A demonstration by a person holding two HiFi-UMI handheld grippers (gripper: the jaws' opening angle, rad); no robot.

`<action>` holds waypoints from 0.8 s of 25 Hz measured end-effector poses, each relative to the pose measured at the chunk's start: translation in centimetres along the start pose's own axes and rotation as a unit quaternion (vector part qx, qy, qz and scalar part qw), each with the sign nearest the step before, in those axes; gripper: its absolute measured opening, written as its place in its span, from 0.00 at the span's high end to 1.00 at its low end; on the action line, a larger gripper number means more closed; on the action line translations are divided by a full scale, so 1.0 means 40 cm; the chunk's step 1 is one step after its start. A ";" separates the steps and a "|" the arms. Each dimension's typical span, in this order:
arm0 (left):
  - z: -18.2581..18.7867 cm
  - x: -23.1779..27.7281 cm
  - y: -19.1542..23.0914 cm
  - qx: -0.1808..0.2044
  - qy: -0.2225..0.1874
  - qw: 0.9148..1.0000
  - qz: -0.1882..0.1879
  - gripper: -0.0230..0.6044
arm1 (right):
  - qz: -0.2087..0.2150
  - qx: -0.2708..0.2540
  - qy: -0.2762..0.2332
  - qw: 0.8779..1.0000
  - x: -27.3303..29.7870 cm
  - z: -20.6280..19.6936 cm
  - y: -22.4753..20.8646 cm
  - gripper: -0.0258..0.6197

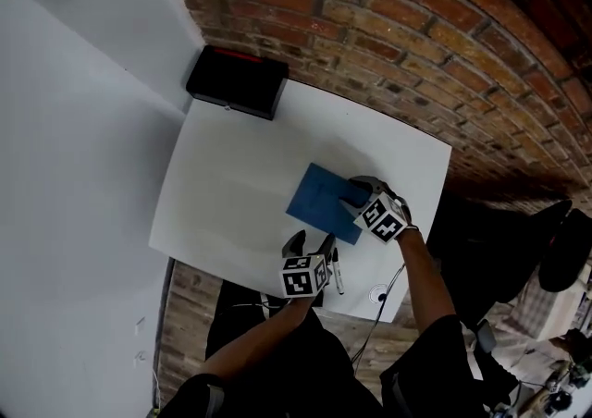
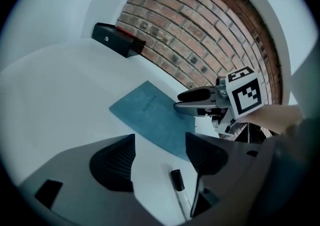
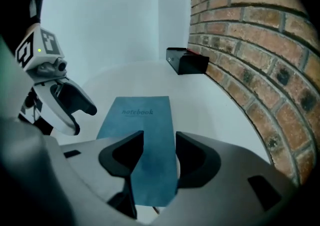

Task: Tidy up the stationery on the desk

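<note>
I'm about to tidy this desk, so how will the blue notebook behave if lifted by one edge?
The notebook looks thin and lies flat on the table, so an edge may be hard to catch. Its soft-looking cover suggests it could sag. Pushed, it would probably slide, not roll.

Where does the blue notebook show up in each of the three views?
Head view: blue notebook lies right of centre on the white desk, turned corner-on.
Left gripper view: notebook sits near the centre, flat on the desk.
Right gripper view: notebook is at lower centre, its title at the top.
Shared landmark: black box at the desk's far edge.
</note>
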State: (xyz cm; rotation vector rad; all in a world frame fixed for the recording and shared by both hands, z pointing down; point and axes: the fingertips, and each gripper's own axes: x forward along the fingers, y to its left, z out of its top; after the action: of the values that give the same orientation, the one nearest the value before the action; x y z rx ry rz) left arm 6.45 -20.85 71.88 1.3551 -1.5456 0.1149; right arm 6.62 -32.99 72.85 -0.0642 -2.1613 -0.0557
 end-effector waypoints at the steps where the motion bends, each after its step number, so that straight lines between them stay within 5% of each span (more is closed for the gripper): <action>1: -0.007 0.009 -0.003 -0.001 0.005 1.000 0.000 0.48 | 0.002 0.007 0.002 1.000 0.006 -0.007 -0.003 0.66; 20: -0.027 0.078 -0.027 -0.019 0.048 0.999 0.009 0.48 | 0.061 0.115 0.001 0.991 0.036 -0.045 -0.006 0.65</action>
State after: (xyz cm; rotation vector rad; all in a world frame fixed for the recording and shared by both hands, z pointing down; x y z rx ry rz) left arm 8.48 -22.67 74.06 1.2877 -1.4720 0.1576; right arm 7.29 -33.30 75.04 -0.0625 -2.1439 0.2637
